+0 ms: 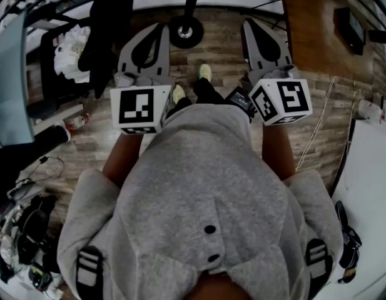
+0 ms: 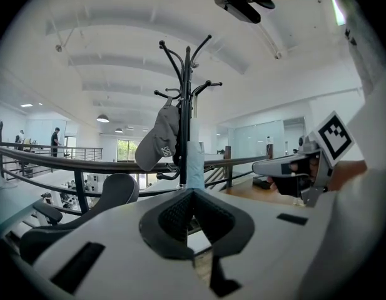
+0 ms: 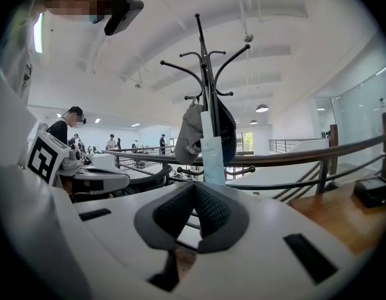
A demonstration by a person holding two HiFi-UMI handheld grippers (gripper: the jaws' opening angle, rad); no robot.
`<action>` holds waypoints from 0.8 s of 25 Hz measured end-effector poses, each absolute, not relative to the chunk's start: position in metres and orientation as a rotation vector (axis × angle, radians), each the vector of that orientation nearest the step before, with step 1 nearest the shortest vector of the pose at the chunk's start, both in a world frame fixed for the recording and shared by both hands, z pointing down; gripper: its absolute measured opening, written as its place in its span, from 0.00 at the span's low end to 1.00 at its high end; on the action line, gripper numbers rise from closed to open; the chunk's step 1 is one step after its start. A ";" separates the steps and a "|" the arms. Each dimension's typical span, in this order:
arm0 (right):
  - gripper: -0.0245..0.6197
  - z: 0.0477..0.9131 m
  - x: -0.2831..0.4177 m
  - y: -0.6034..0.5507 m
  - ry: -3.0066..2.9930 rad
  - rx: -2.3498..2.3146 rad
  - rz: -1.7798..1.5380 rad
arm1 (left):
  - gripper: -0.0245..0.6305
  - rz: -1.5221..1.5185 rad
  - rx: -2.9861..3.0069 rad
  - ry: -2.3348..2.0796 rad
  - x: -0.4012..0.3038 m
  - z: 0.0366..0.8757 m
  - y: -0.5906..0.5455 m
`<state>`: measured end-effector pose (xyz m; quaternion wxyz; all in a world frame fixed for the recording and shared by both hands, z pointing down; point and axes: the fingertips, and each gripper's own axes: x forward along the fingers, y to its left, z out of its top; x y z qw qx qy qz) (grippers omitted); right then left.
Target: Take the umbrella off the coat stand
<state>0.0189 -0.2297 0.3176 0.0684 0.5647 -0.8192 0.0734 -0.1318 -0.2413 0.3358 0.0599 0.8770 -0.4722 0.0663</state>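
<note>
A black coat stand (image 2: 187, 105) rises straight ahead of both grippers, and its round base (image 1: 185, 31) sits on the wood floor between them. A folded pale blue umbrella (image 2: 194, 164) hangs along the pole, beside a grey cap (image 2: 158, 144). The right gripper view shows the same umbrella (image 3: 213, 155) and cap (image 3: 191, 136). My left gripper (image 2: 191, 192) is shut and empty, short of the stand. My right gripper (image 3: 194, 186) is likewise shut on nothing. Both point roughly level at the pole, clear of the umbrella.
A dark railing (image 2: 86, 164) runs behind the stand. A grey office chair (image 2: 111, 195) stands low at the left. Dark clothing and clutter (image 1: 86, 49) crowd the floor on the left. A white table (image 1: 368, 167) borders the right. People stand far off.
</note>
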 end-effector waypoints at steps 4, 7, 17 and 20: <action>0.05 0.311 0.034 -0.239 -2.476 1.706 0.200 | 0.06 0.197 2.655 -1.446 -0.118 0.332 -0.248; 0.05 0.306 0.046 -0.250 -2.487 1.706 0.188 | 0.06 0.201 2.662 -1.474 -0.104 0.329 -0.260; 0.05 0.300 0.079 -0.301 -2.557 1.632 0.182 | 0.20 0.195 2.639 -1.301 -0.042 0.332 -0.314; 0.05 0.300 0.088 -0.315 -2.575 1.600 0.175 | 0.25 0.204 2.657 -1.264 -0.025 0.334 -0.328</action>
